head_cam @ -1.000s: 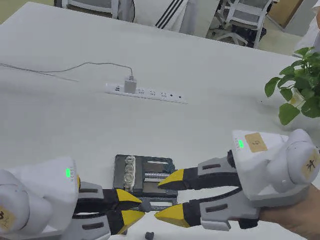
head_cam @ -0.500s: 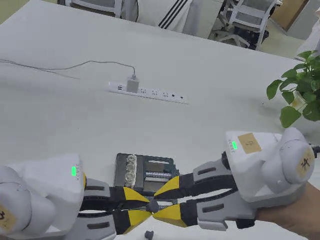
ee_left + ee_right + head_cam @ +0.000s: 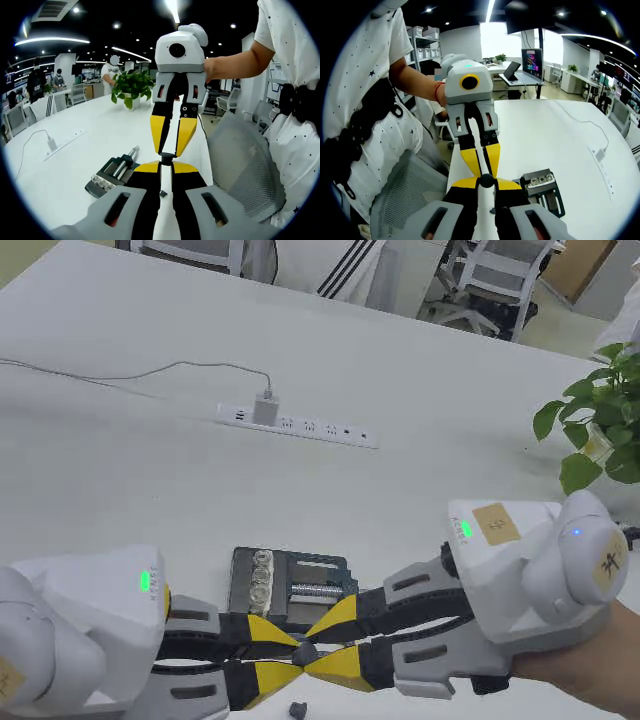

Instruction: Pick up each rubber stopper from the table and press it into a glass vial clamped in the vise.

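Note:
A small dark rubber stopper point(image 3: 303, 651) hangs above the table's near edge, pinched from both sides. My left gripper point(image 3: 284, 659) comes in from the left and is shut on it. My right gripper point(image 3: 320, 647) meets it tip to tip from the right, also shut on it. In the left gripper view the stopper point(image 3: 166, 159) sits between my own jaws and the right gripper point(image 3: 170, 151). Just behind stands the black vise point(image 3: 300, 576) holding a row of glass vials point(image 3: 262, 577). A second stopper point(image 3: 297, 708) lies on the table below the tips.
A white power strip point(image 3: 295, 426) with a plugged cable lies across the middle of the white table. A potted plant point(image 3: 598, 410) stands at the right edge. Office chairs sit beyond the far edge. A mesh chair point(image 3: 245, 170) is beside the near edge.
My right gripper was open a second ago; it has shut on the stopper held by my left gripper. Both grippers now stay tip to tip.

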Demonstrator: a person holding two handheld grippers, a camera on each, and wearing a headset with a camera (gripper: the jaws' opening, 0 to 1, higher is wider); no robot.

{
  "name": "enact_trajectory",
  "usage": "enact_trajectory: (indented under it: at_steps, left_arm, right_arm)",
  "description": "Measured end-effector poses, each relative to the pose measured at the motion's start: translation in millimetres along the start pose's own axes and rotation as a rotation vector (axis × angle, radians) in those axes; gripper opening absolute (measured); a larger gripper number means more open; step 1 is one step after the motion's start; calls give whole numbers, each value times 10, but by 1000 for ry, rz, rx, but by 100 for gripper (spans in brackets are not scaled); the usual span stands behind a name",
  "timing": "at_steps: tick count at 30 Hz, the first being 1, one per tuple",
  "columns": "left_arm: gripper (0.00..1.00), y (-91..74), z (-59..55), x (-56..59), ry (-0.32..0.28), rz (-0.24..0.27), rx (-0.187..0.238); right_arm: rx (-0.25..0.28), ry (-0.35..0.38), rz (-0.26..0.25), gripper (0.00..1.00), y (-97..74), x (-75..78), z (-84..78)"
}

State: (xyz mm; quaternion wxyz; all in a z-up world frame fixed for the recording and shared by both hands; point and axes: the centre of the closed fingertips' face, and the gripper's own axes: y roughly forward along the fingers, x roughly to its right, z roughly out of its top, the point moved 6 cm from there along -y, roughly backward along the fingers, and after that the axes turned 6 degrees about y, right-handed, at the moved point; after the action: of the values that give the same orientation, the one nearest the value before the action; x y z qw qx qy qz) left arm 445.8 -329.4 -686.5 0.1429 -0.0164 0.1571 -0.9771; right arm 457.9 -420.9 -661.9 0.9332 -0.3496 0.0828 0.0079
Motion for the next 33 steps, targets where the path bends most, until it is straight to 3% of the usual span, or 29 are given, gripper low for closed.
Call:
enact_trajectory:
  at_steps: [25, 33]
  left_arm:
    - [5, -11, -47, -30, 4, -1, 2]
    - [12, -26, -88, -31, -1, 16, -3]
  right_arm:
    - [-25, 1, -1, 7, 57, 28, 12]
    - [-27, 4, 10, 7, 85, 52, 58]
